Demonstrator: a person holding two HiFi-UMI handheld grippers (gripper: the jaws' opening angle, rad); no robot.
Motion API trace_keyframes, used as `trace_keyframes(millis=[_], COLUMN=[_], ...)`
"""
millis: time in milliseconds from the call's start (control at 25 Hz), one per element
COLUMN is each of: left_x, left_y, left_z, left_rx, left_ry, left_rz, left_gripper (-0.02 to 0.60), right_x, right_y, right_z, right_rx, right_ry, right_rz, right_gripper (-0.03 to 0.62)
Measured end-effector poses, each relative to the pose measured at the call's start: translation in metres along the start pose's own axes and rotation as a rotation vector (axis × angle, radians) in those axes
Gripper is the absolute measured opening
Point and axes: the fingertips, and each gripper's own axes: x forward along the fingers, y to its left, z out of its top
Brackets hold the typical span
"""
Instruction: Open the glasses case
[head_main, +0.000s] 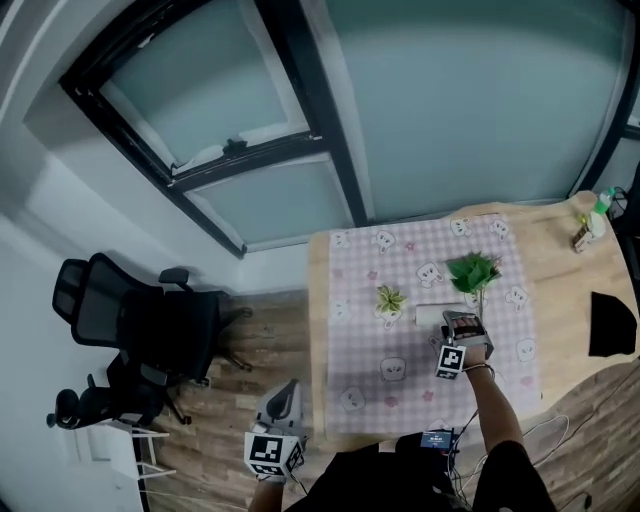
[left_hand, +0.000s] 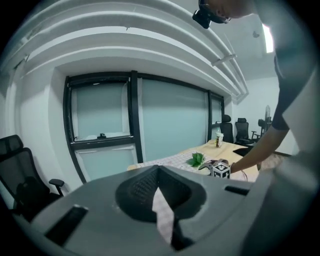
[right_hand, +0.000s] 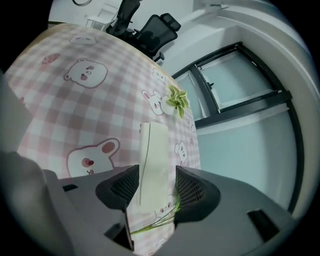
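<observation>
Office: swivel chairs (head_main: 140, 330), glass partition (head_main: 470, 100)

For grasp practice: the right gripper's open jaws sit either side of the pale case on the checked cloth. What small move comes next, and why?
Probably close the right gripper on the glasses case: its jaws stand open with the case between them, flat on the tablecloth. The left gripper hangs beside the table, too far to help.

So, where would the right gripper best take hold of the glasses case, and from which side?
Probably across its narrow width, on the two long sides near the close end, coming from above. The glasses case lies flat on the tablecloth, lengthwise away from the right gripper, whose open jaws straddle it.
</observation>
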Motion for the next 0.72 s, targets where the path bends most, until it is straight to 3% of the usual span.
trace_keyframes(millis=[160,200,240,440,720], left_x=[0.006,0.009,0.011,0.017,0.011], left_y=[0.005,0.003,0.002,0.001,0.008], left_z=[-0.004,-0.001,0.002,0.009,0.004], left_rx=[0.012,0.022,0.029,0.03,0.049], left_ry=[0.031,0.027,0.018,0.007,0.037], left_rz=[0.015,0.013,0.008,-0.01,0.013], left_gripper=[-0.002,-0.002,-0.002,-0.002,-0.002], right_x=[0.01,0.009,0.007,0.012,0.071], right_y=[0.002,0.001,-0.003,-0.031,-0.062], right_z=[-0.004,-0.007,-0.009,-0.011,-0.015], right_rx=[-0.023,-0.02,-0.014,-0.025,-0.072], right_ry=[0.001,0.002,-0.001,-0.016,0.027], right_rz=[0.027,0.032,0.035,0.049,0.107], right_gripper=[0.234,0.169,0.052,0.024,0.025])
